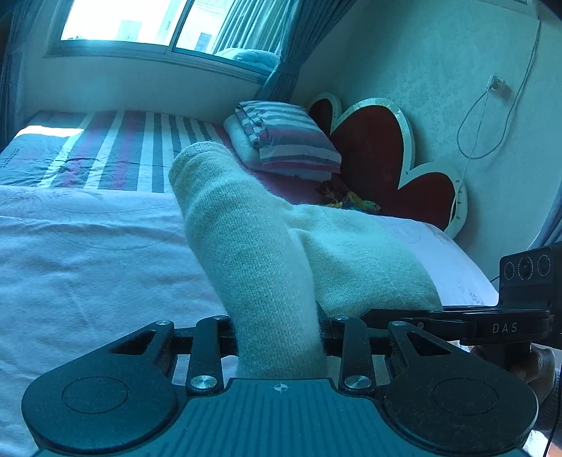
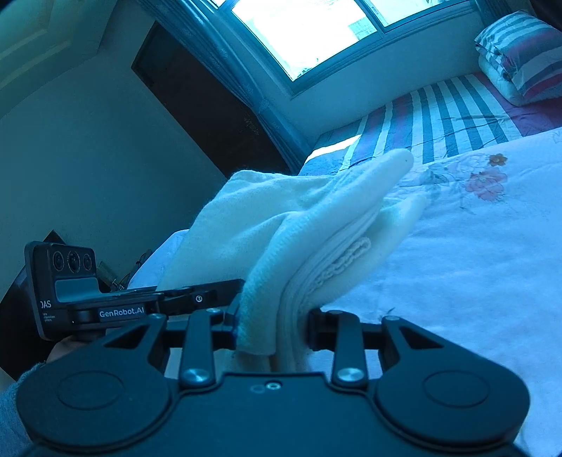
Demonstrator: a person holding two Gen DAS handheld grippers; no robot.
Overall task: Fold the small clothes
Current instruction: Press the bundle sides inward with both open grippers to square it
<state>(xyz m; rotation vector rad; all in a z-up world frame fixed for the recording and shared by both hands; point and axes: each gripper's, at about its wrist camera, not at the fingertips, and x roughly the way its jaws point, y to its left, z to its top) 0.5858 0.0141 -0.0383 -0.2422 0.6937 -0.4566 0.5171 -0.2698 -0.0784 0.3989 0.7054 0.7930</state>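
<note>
A cream knitted garment [image 1: 253, 246] hangs lifted above the bed, bunched into thick folds. My left gripper [image 1: 279, 337] is shut on one end of it, the fabric filling the gap between the jaws. In the right wrist view the same cream garment [image 2: 281, 225] drapes forward, and my right gripper [image 2: 272, 327] is shut on its folded edge with a ribbed hem showing. The two grippers hold it side by side: the right gripper [image 1: 456, 323] shows at the right of the left wrist view, the left gripper [image 2: 196, 298] at the left of the right wrist view.
The bed carries a white flowered sheet [image 2: 474, 246] and a striped cover [image 1: 133, 151] farther back. A folded striped quilt [image 1: 284, 137] lies by a red heart-shaped headboard [image 1: 379, 151]. A window [image 1: 133, 24] and curtains stand behind; a dark door [image 2: 210, 105] is at left.
</note>
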